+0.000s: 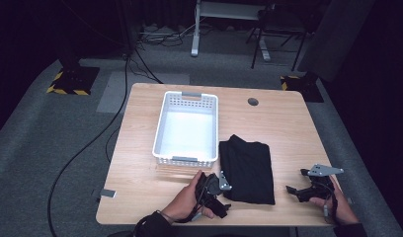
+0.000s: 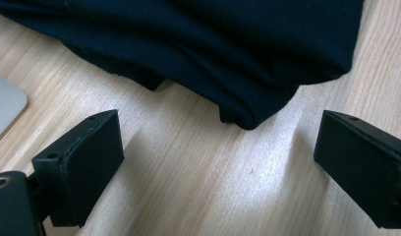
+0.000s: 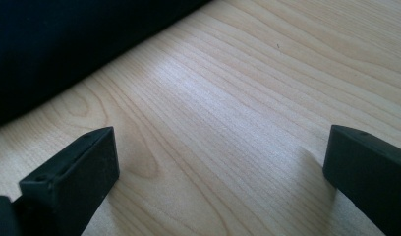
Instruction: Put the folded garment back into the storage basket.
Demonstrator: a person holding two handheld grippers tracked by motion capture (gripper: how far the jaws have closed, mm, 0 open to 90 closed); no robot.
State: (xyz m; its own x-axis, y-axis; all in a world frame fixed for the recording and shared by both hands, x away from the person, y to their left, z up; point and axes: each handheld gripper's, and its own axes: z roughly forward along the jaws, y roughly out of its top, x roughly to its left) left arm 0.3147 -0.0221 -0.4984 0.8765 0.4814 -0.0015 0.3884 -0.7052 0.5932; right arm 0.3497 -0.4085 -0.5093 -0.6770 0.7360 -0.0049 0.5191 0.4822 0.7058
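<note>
On the wooden worktop (image 1: 140,148) we see a folded black cloth (image 1: 246,168) beside a white basket (image 1: 160,133). Our left gripper (image 2: 218,152) and right gripper (image 3: 220,162) sit near it, jaws wide apart.

Landmark: basket (image 1: 186,127), standing on the table (image 1: 283,123) left of centre. Folded cloth (image 1: 246,168) lies just right of the basket's near corner, extending nearer. Left gripper (image 1: 220,190) sits before the basket, beside the cloth's left edge. Right gripper (image 1: 296,190) rests well right of the basket, beyond the cloth.
</note>
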